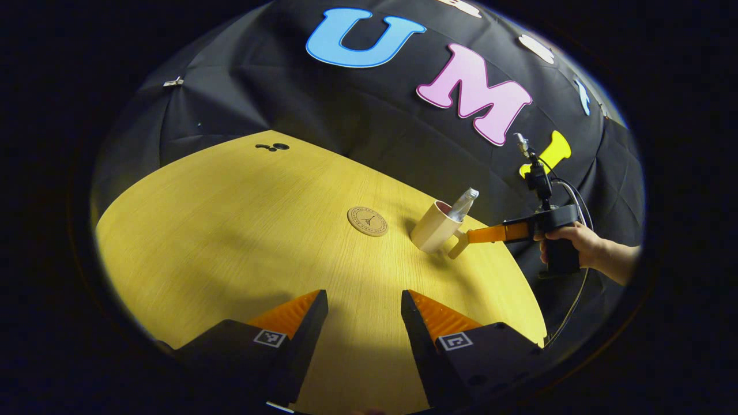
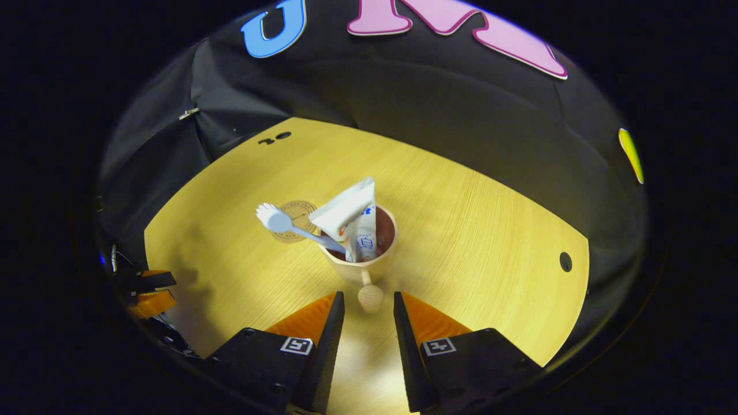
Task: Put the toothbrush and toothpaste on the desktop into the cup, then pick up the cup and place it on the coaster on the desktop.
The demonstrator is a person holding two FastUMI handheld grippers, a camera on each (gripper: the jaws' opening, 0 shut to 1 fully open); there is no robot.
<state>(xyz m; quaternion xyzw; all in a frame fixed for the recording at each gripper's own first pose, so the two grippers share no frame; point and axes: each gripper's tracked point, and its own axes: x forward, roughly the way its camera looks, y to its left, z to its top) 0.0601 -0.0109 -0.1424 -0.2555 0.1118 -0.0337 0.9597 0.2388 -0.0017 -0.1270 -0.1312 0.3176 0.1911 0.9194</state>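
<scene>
The round yellow wooden table stands before black cloth walls. At the centre of the right gripper view, the beige cup with a knob handle holds the white toothbrush and white toothpaste tube; the round cork coaster lies just behind it. The right gripper has its fingers apart around the knob, not touching. The left gripper is spread wide over bare wood.

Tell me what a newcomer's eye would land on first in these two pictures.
First, the cup near the middle of the yellow wooden table, with the toothpaste and toothbrush sticking out of it. Next, the right gripper, its fingers open on either side of the cup's knobbed handle. Then the round coaster, bare, lying beside the cup.
</scene>
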